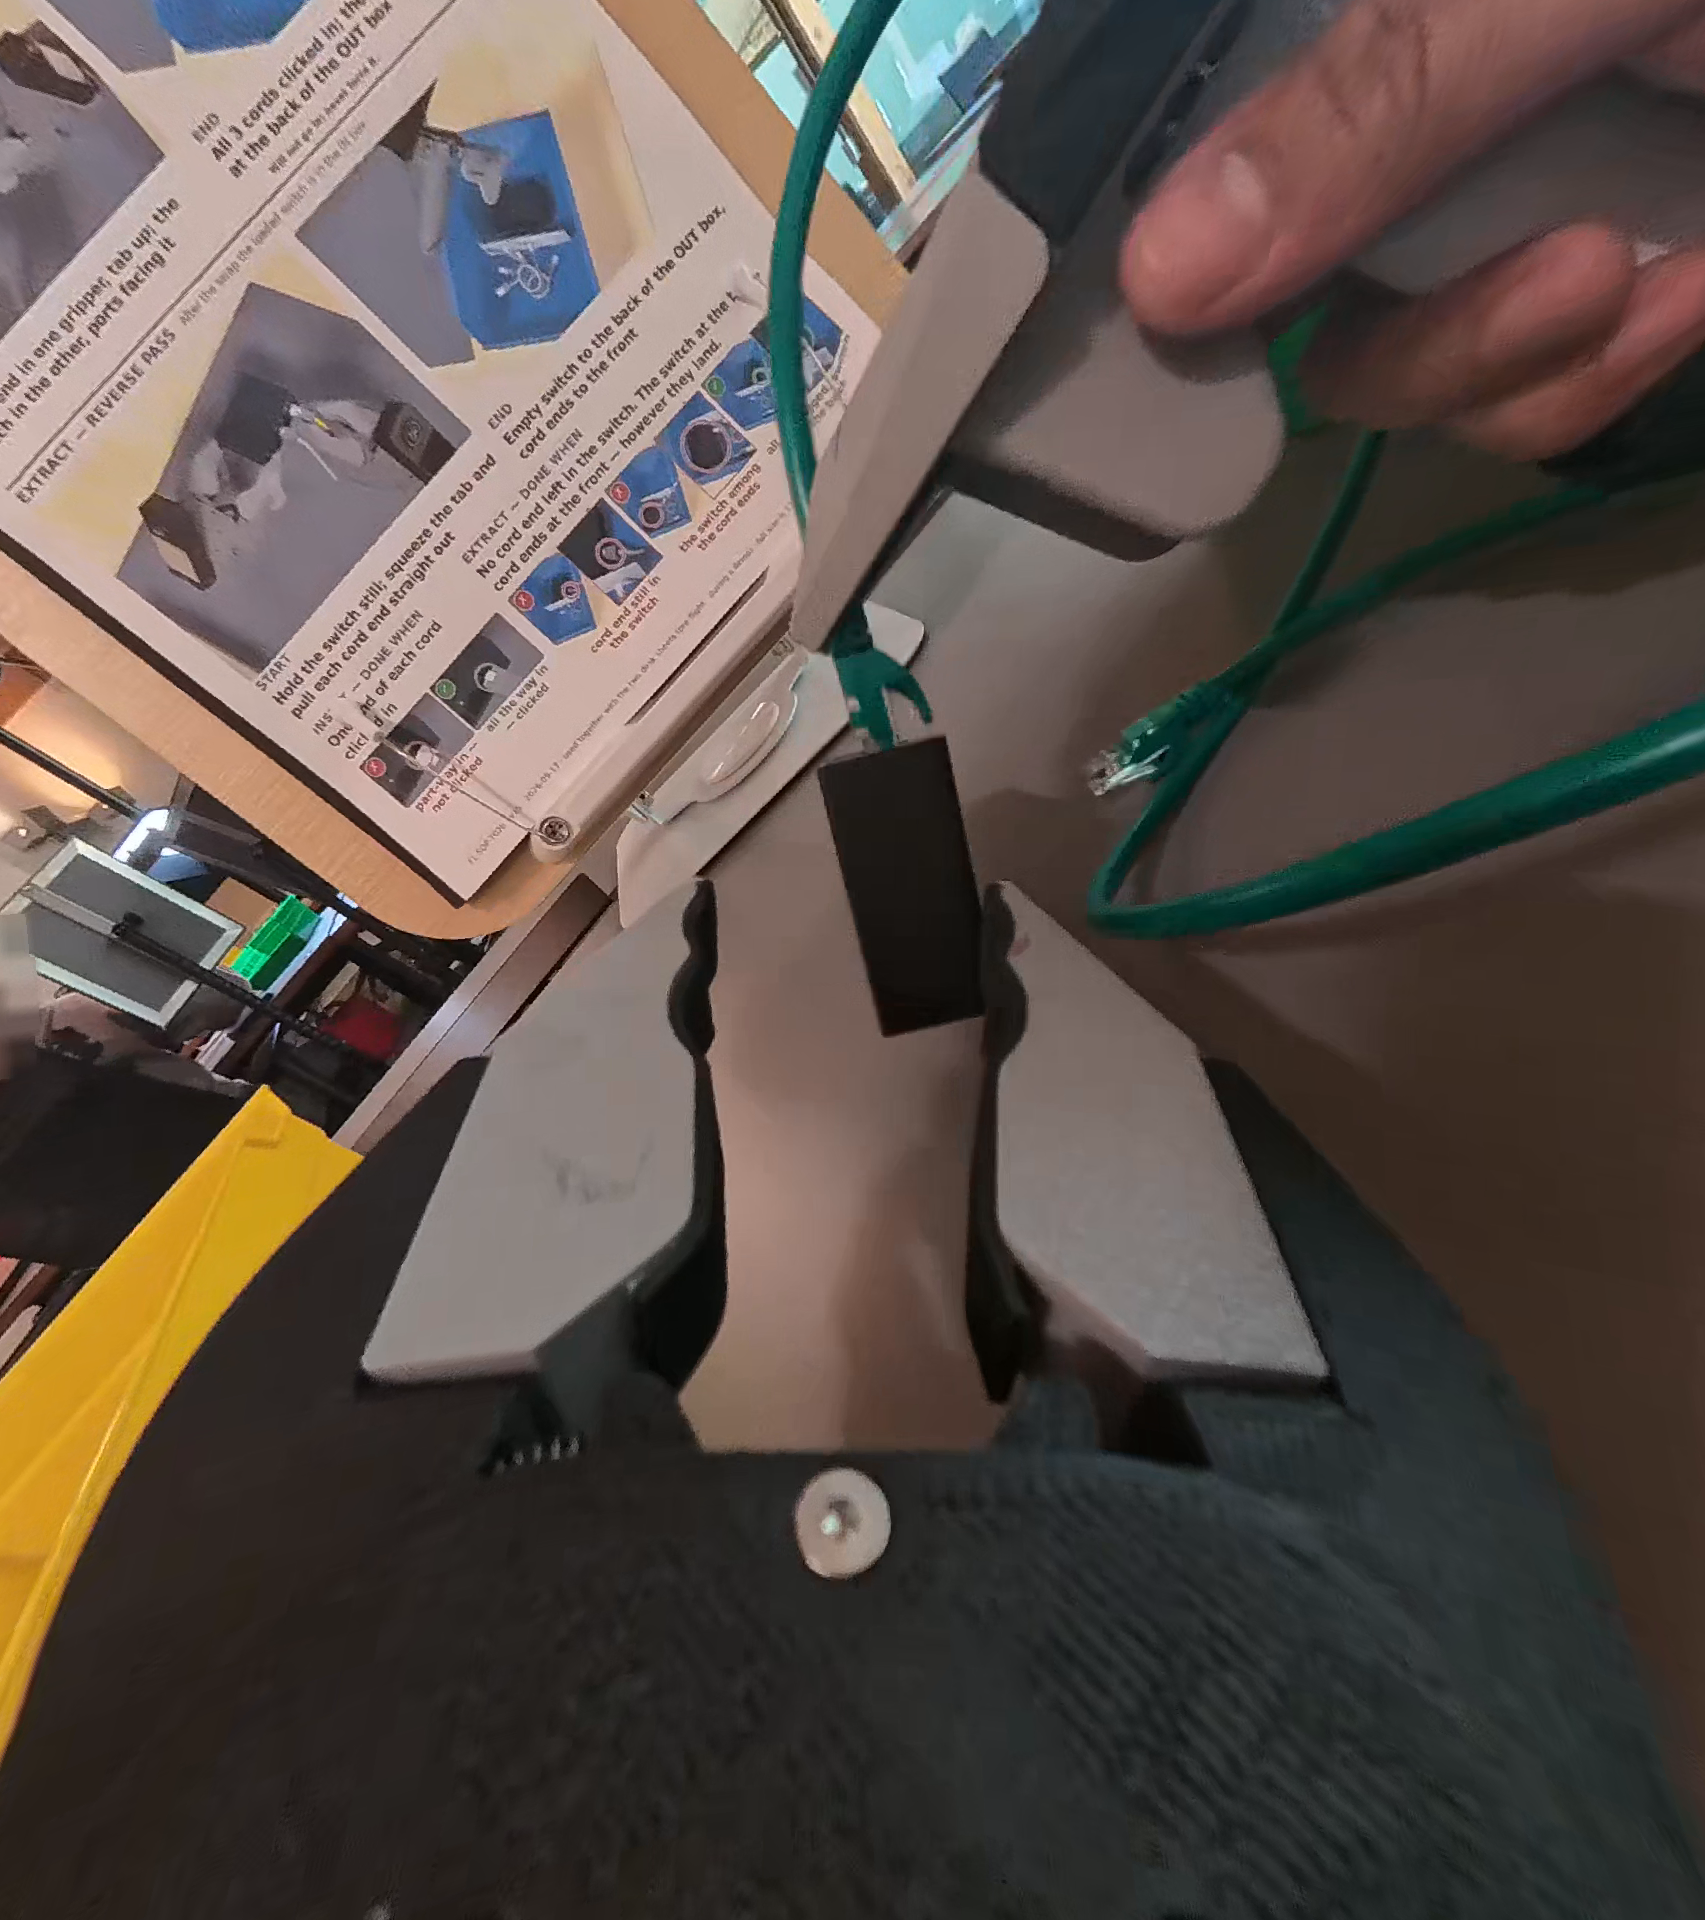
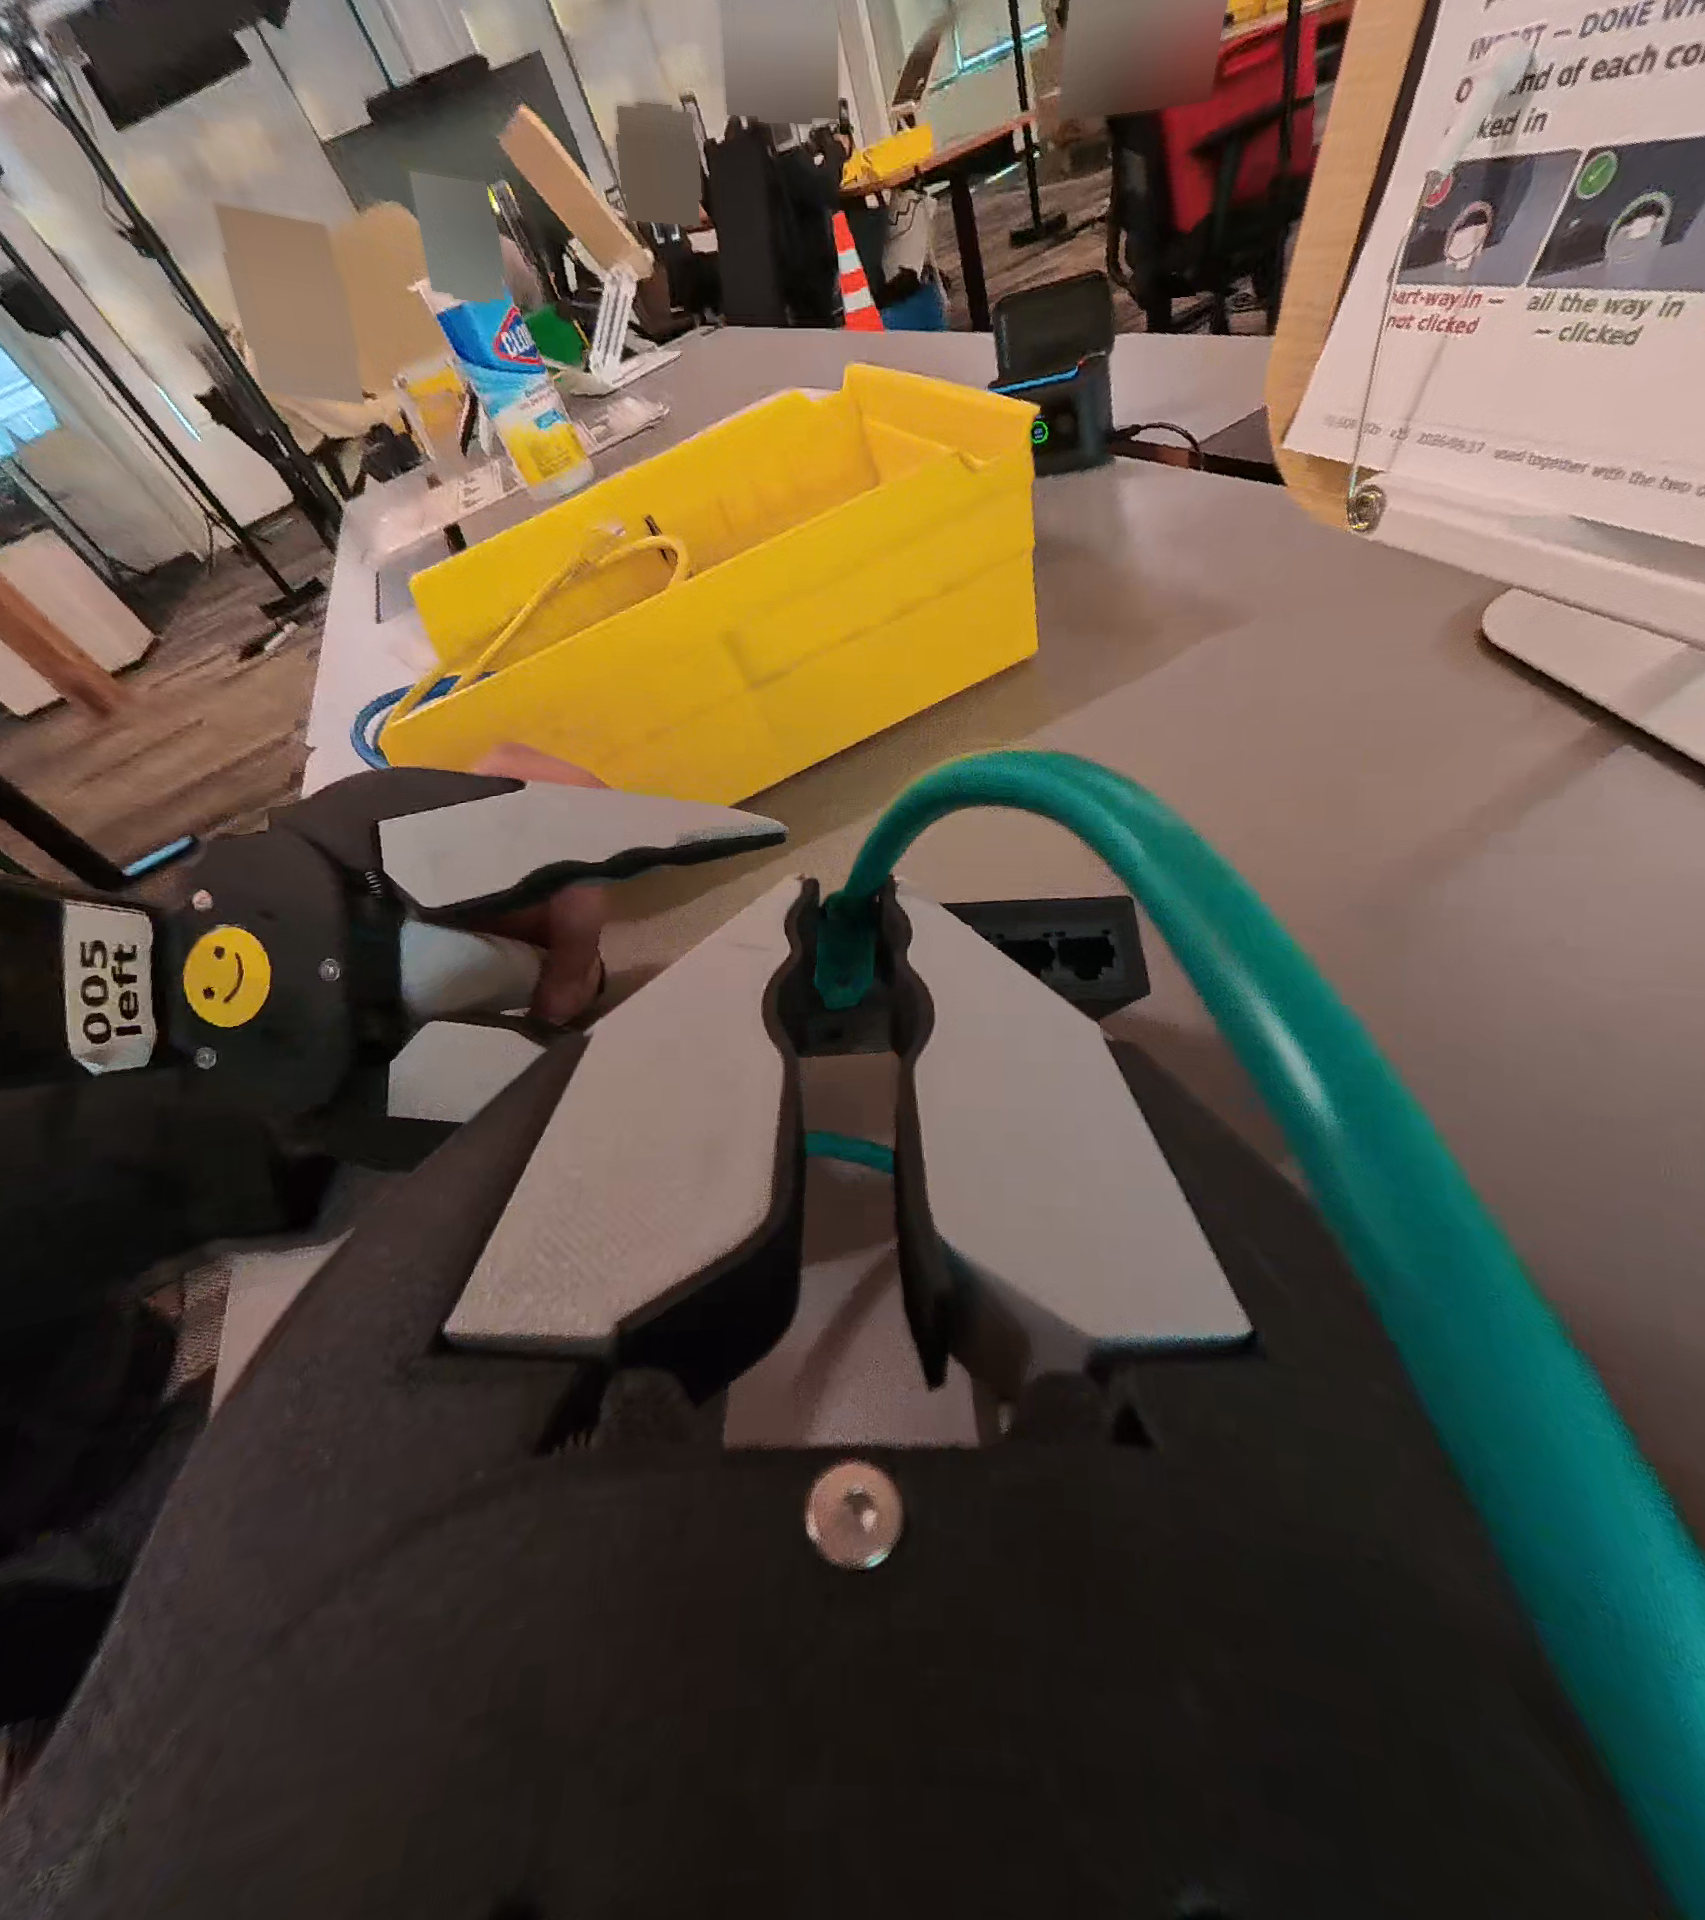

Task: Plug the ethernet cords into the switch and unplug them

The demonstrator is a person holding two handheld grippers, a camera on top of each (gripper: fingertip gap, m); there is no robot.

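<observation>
My right gripper point(image 2: 846, 940) pinches the green ethernet cord's plug point(image 2: 846, 961) at the small black plastic switch point(image 2: 1061, 956) on the grey tabletop point(image 2: 1347, 831). My left gripper point(image 1: 848, 940), fingers spread beside the switch, grips nothing, so it may slide when pushed.

The right gripper point(image 2: 846, 961) pinches the plug of a green ethernet cord point(image 2: 1326, 1091) right at the black switch point(image 2: 1066, 956) — the cord arches up and over to the right. Left of the switch hovers the left gripper point(image 2: 609, 894); behind the switch sits a yellow bin point(image 2: 827, 665).
</observation>
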